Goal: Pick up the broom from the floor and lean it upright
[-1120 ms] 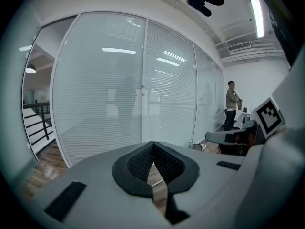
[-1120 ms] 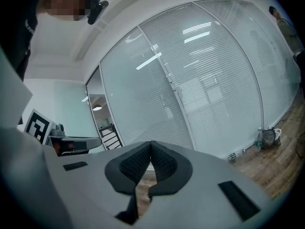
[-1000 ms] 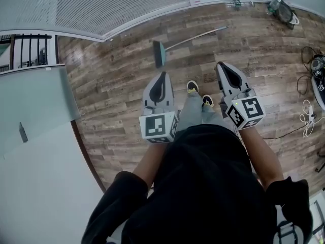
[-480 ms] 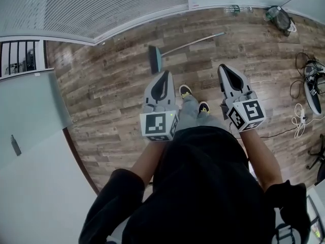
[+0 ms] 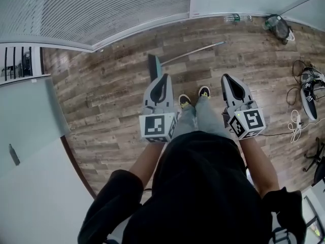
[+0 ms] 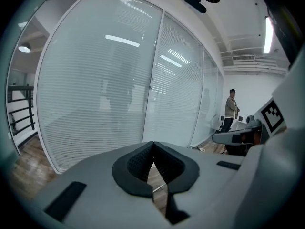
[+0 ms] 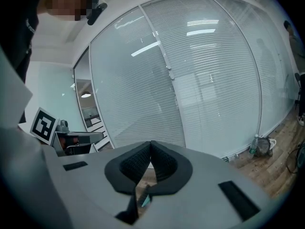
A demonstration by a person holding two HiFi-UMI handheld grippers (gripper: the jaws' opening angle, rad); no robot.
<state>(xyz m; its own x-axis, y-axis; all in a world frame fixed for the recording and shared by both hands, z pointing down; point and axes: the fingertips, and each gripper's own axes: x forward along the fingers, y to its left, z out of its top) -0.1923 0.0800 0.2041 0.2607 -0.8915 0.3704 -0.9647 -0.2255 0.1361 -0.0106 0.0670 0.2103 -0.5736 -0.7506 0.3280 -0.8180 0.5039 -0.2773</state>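
The broom lies flat on the wooden floor ahead, its teal head [image 5: 154, 65] just beyond my left gripper [image 5: 163, 77] and its thin handle [image 5: 195, 51] running off to the upper right. My right gripper [image 5: 227, 78] is held level beside the left, right of the person's two shoes. Both grippers are shut with nothing between their jaws, and neither touches the broom. In the left gripper view my left gripper [image 6: 152, 145] shows a sliver of the handle [image 6: 159, 188] below the shut jaws. Under my right gripper [image 7: 151, 143] a bit of the teal broom head [image 7: 145, 201] peeks out.
A glass wall with blinds [image 5: 122, 6] runs along the far side. By it lie a bottle [image 5: 235, 18] and a bag [image 5: 279, 25]. Cables [image 5: 295, 119] and gear lie at the right. A white partition [image 5: 30, 151] stands at the left. A person [image 6: 231, 109] stands far off.
The person has stepped forward, so the broom now lies closer to both grippers, its head right at the left gripper's tip. Both grippers stayed shut.
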